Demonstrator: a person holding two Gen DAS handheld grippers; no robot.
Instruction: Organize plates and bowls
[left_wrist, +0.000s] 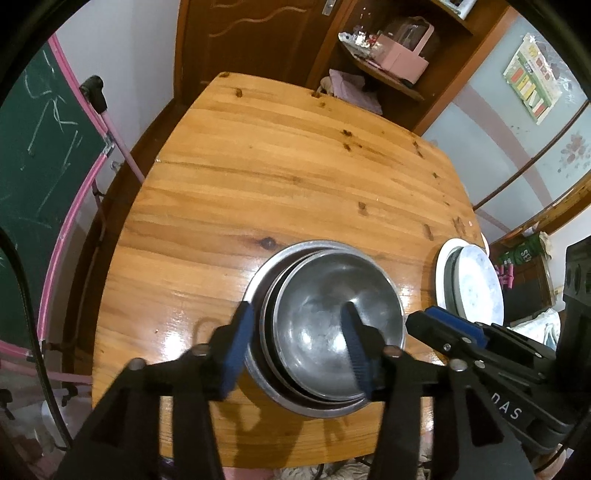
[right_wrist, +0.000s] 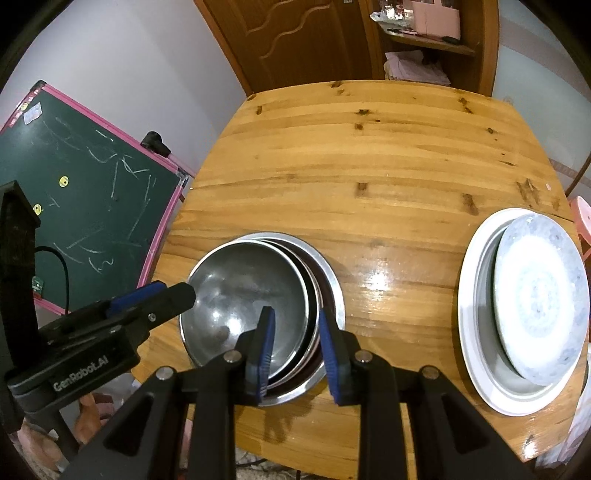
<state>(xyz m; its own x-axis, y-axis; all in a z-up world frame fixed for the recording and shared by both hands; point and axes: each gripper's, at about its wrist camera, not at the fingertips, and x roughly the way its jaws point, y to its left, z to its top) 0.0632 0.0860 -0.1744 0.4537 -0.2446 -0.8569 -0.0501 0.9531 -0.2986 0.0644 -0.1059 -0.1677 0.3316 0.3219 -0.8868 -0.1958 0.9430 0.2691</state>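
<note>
Three steel bowls sit nested on the wooden table, the upper ones shifted off centre. My left gripper is open and straddles the stack's left rims, one finger outside and one inside the top bowl. My right gripper is open astride the right rims, its pads clear of the metal. Each gripper also shows in the other's view: the right gripper and the left gripper. To the right, a pale marbled plate leans in a grey plate on a large white plate.
A green chalkboard with a pink frame stands left of the table. A wooden door and a shelf with pink boxes are behind the far edge. A pink stool is at the right edge.
</note>
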